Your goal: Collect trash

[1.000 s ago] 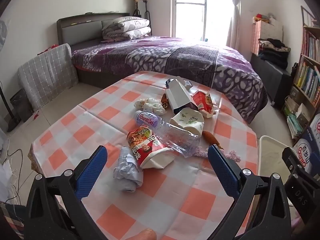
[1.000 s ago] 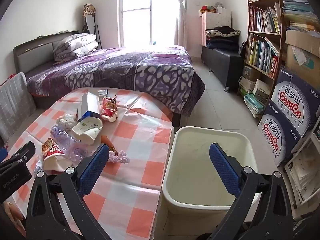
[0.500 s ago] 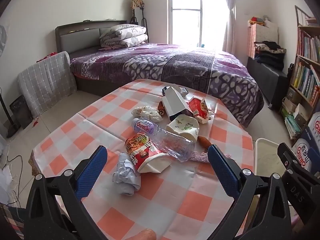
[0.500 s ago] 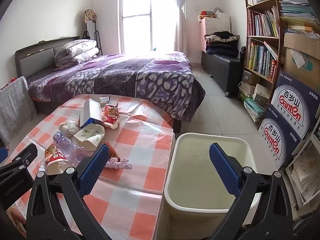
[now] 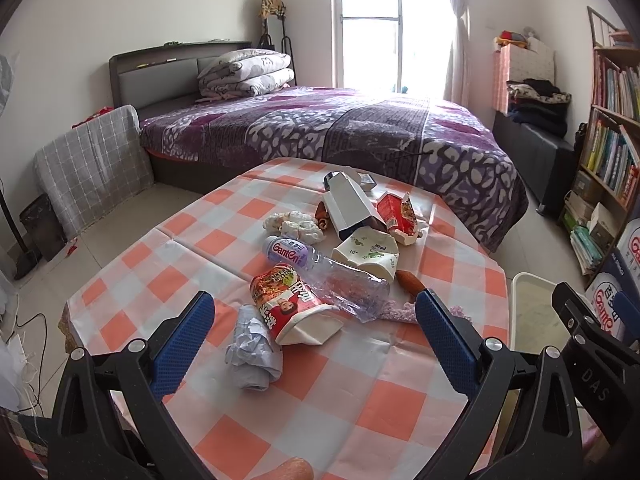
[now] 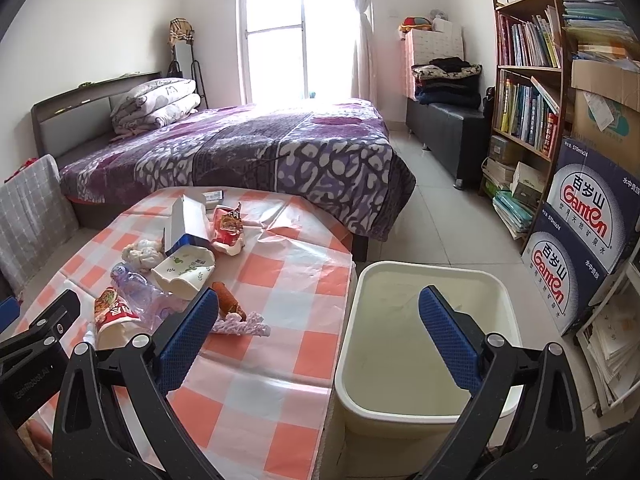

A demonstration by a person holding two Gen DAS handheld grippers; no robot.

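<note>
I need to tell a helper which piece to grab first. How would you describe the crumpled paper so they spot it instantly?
On the orange-checked table, find the trash pile. The crumpled paper lies at its near end, beside the red noodle cup. It alone is plain pale grey-blue, with no print.

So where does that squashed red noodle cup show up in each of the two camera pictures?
Left wrist view: the red noodle cup lies on its side in the lower middle, between the open gripper's blue pads, beside a crumpled paper wad.
Right wrist view: the cup is at the lower left, partly behind the gripper's left pad.
Shared landmark: the crushed clear plastic bottle lying against the cup.
</note>
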